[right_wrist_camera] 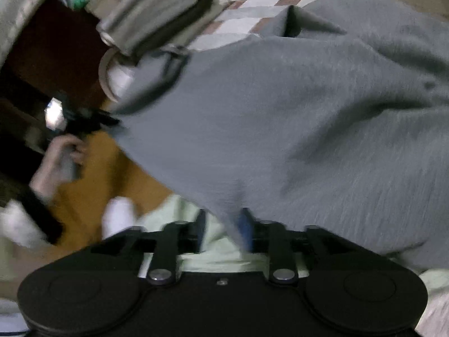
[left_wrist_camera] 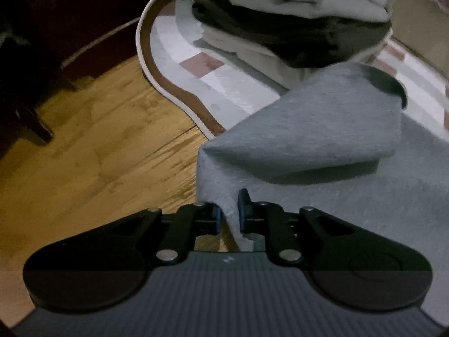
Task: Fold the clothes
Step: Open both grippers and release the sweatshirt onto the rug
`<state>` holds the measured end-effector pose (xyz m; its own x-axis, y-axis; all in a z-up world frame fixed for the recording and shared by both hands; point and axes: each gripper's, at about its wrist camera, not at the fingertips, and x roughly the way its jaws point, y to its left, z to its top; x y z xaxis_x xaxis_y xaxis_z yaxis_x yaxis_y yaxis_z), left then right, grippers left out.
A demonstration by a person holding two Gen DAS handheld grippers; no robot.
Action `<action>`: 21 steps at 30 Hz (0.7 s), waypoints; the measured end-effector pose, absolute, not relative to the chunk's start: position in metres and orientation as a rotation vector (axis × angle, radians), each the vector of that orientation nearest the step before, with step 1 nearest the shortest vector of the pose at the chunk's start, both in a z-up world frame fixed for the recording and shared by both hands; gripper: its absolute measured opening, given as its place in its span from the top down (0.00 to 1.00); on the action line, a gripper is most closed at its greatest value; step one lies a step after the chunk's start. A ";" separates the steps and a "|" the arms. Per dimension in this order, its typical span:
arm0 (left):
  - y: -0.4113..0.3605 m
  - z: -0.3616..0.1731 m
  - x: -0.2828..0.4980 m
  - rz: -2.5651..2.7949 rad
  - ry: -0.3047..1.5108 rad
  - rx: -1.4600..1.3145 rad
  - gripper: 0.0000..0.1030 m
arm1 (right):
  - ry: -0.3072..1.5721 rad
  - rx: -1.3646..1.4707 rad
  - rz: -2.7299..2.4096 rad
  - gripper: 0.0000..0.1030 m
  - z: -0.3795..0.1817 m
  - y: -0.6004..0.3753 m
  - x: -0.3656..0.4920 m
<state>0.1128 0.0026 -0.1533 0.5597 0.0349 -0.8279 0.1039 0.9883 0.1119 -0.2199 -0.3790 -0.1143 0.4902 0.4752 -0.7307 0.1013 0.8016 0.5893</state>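
Note:
A grey sweatshirt-like garment (left_wrist_camera: 308,129) lies on a patterned rug (left_wrist_camera: 224,78), one part folded over on top. My left gripper (left_wrist_camera: 228,213) has its jaws a little apart at the garment's near corner, and a fold of grey cloth hangs loosely between the blue pads. In the right wrist view the same garment (right_wrist_camera: 280,112) fills most of the picture, blurred. My right gripper (right_wrist_camera: 223,230) stands open at its near edge, the cloth resting against the right pad only. At the far left of that view, a hand (right_wrist_camera: 56,157) holds the other gripper.
A stack of folded light and dark clothes (left_wrist_camera: 294,14) sits on the rug beyond the garment. Wooden floor (left_wrist_camera: 98,140) lies left of the rug's brown-and-white border, with dark furniture legs (left_wrist_camera: 33,118) at the far left. A pale green trouser leg (right_wrist_camera: 219,252) and a white sock (right_wrist_camera: 118,216) show under the right gripper.

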 end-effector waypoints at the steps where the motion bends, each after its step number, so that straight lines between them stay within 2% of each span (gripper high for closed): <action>1: -0.004 -0.145 0.106 -0.050 0.966 0.185 0.86 | 1.021 0.675 0.286 0.57 -0.110 -0.384 -0.225; 4: -0.027 -0.117 0.083 -0.115 0.929 0.235 0.78 | 0.885 0.715 0.285 0.49 -0.090 -0.412 -0.241; 7: -0.052 -0.084 0.062 -0.223 0.894 0.227 0.68 | 0.816 0.709 0.134 0.49 -0.082 -0.453 -0.251; 13: -0.115 -0.025 0.041 -0.443 0.931 0.134 0.67 | 0.799 0.701 -0.234 0.48 -0.083 -0.530 -0.243; 16: -0.179 -0.012 0.018 -0.486 0.885 0.155 0.67 | 0.749 0.735 -0.352 0.41 -0.092 -0.552 -0.225; 19: -0.241 -0.012 -0.001 -0.622 0.921 0.184 0.67 | 0.700 0.709 -0.505 0.40 -0.112 -0.561 -0.212; 21: -0.266 -0.012 -0.009 -0.650 0.923 0.218 0.67 | 0.752 0.626 -0.542 0.41 -0.118 -0.567 -0.212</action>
<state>-0.0093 -0.2664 -0.0122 0.4297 -0.4258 -0.7962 0.6061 0.7896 -0.0952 -0.2118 -0.5670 -0.1184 0.6131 -0.2241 -0.7576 0.6478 0.6915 0.3197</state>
